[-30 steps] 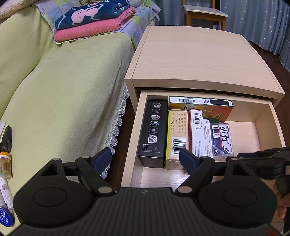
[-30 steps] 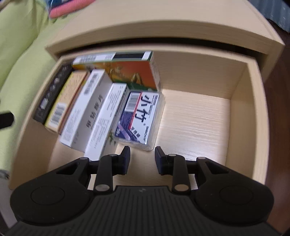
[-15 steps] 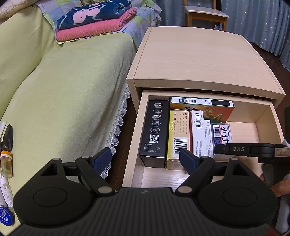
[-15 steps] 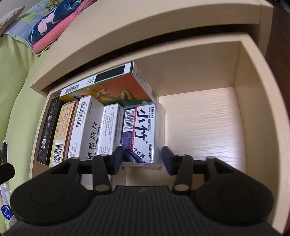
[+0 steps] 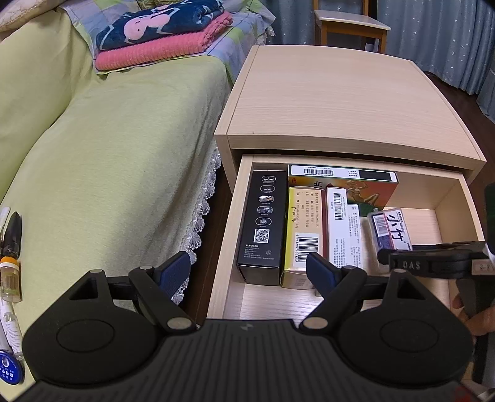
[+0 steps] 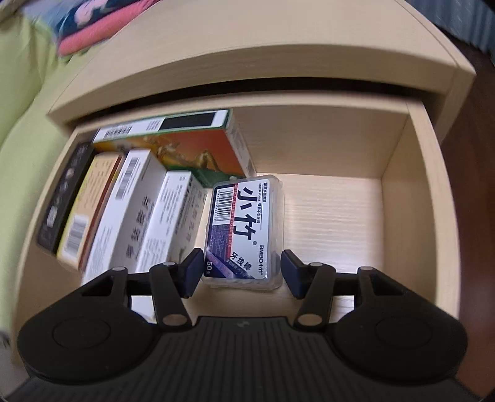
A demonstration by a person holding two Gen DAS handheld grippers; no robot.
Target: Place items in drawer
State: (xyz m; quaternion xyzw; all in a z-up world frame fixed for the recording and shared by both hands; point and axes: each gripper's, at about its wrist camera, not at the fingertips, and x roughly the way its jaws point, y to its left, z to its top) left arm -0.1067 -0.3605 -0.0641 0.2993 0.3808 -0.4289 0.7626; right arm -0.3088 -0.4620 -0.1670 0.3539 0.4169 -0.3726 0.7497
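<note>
- The drawer (image 6: 399,198) is pulled out, and its right half has bare wood floor.
- A black box (image 5: 263,225) reads "FLYCO".
- The clear floss box (image 6: 246,230) reads "BMBO" and "50", lying flat beside the white boxes.
- The right gripper (image 6: 236,272) is spread wide around its near end, not squeezing.
- The left gripper (image 5: 247,272) is spread wide, holding nothing.

Bed cover (image 5: 117,160): pale green, with a white lace edge beside the nightstand.
Folded blankets (image 5: 164,37): navy patterned one stacked on a pink one, at the far end of the bed.
Wooden chair (image 5: 349,26): behind the nightstand.
Curtain (image 5: 439,40): grey-blue, dotted.
Small vial (image 5: 10,280): lying on the bed's near edge.
</note>
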